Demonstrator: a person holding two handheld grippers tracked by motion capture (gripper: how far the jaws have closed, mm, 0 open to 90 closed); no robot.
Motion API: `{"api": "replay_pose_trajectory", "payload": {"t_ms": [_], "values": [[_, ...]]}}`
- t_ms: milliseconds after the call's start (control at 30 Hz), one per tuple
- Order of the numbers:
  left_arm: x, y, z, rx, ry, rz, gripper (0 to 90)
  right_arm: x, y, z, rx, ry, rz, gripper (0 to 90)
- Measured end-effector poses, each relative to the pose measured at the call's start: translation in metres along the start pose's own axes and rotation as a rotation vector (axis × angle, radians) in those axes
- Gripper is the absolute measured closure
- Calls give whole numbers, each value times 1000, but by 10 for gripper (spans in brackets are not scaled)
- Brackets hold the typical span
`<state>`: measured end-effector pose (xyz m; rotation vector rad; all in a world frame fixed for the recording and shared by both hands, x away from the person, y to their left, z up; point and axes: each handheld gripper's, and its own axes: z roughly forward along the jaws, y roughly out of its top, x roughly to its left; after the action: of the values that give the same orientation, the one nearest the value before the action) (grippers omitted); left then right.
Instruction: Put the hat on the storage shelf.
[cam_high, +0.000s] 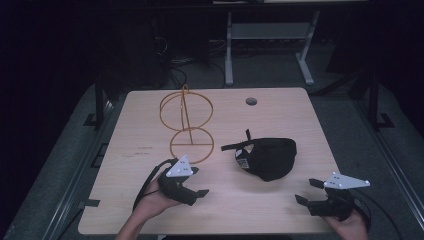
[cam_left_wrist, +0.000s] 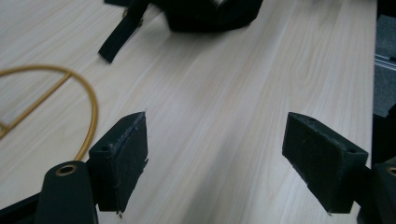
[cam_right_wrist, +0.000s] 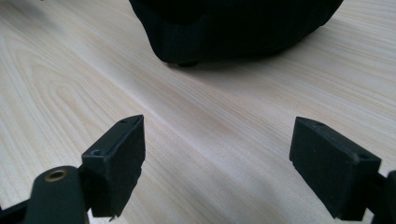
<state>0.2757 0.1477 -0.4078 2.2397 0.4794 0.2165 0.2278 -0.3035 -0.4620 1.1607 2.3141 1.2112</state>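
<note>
Work in hand: both grippers sit low on the bench (cam_high: 280, 105) at the bottom of the high view, each turned toward the black cap (cam_high: 270, 157); I judge the cap is the thing about to be picked up, with the gold wire stand (cam_high: 187, 125) as the likely place for it.
Cap, where: centre-right of the high view, resting on the bench, its strap (cam_high: 235, 146) trailing toward the left of the frame. In the right gripper view the cap (cam_right_wrist: 233, 28) lies along the top edge; in the left gripper view the cap (cam_left_wrist: 210, 14) is at the top centre, with the strap (cam_left_wrist: 121, 35) running down to the left.
Long axis: the cap lies roughly left to right across the frame, strap end at the left, crown at the right.
Left gripper (cam_high: 202, 192): jaws wide apart, nothing between them; it points right, and the cap lies up and to the right of it.
Right gripper (cam_high: 307, 191): jaws wide apart, nothing between them; it points left, and the cap lies up and to the left of it.
Nearer hand: the two look about equally near in the high view; the right gripper view frames the cap closer and squarer.
Stand: upper centre-left, apart from the cap; its lower ring (cam_left_wrist: 88, 107) lies just beside the left gripper.
</note>
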Motion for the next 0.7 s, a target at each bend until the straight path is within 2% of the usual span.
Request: {"api": "replay_pose_trajectory", "payload": {"t_ms": [267, 400, 700], "values": [[-4, 34, 14, -2, -41, 53, 224, 0, 0, 0, 0, 15, -8, 181], [-3, 48, 22, -6, -59, 66, 230, 0, 1, -1, -10, 18, -10, 182], [-1, 78, 45, 23, -76, 112, 238, 1, 2, -1, -11, 27, -10, 183]]}}
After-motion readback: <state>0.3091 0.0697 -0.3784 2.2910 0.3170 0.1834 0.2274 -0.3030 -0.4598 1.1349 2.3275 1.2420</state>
